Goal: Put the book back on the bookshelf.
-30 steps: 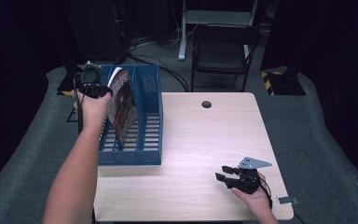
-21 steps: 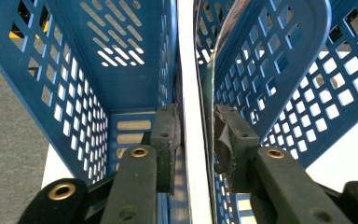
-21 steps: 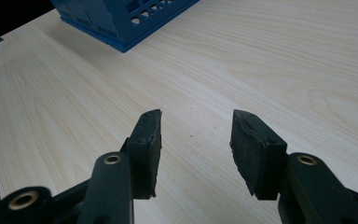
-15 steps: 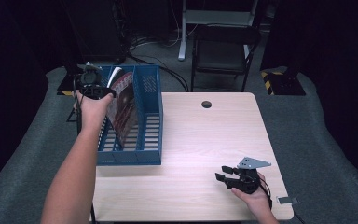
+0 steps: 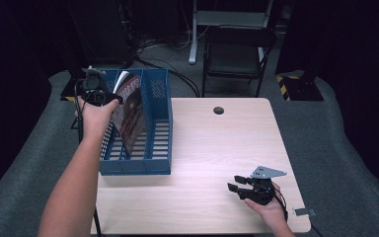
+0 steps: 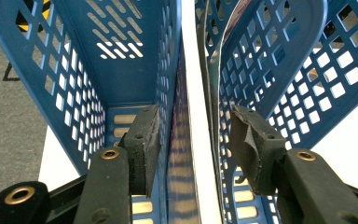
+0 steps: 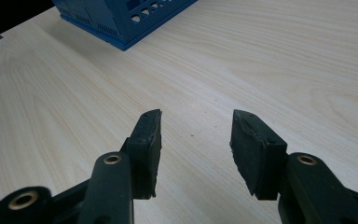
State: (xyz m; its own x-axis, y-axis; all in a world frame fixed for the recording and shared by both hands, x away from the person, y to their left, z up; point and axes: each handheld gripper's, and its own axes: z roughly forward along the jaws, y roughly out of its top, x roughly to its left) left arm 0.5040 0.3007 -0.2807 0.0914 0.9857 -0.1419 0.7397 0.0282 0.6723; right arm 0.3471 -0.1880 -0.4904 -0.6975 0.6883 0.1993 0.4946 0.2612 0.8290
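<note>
While the light wooden desk [image 5: 212,163] carries the blue perforated plastic file rack [image 5: 159,123], the glossy red-covered magazine [image 5: 130,116] leans in its middle compartment. Left gripper [image 6: 193,140] has just been opening; its jaws straddle the magazine, released. Right gripper [image 5: 238,186] rests open, empty. Judged: release step; next, lift out clear without snagging.

We see a light wood table [image 5: 217,163] centre frame, round cable hole [image 5: 218,110] near its far edge. Grey carpet [image 5: 335,148] all around it. Dark chair [image 5: 234,57] at top centre, with a white desk frame [image 5: 196,29] behind it. Cables [image 5: 158,49] on the floor, upper left of centre. A yellow-black striped block [image 5: 298,85] at upper right. Background is dark.
</note>
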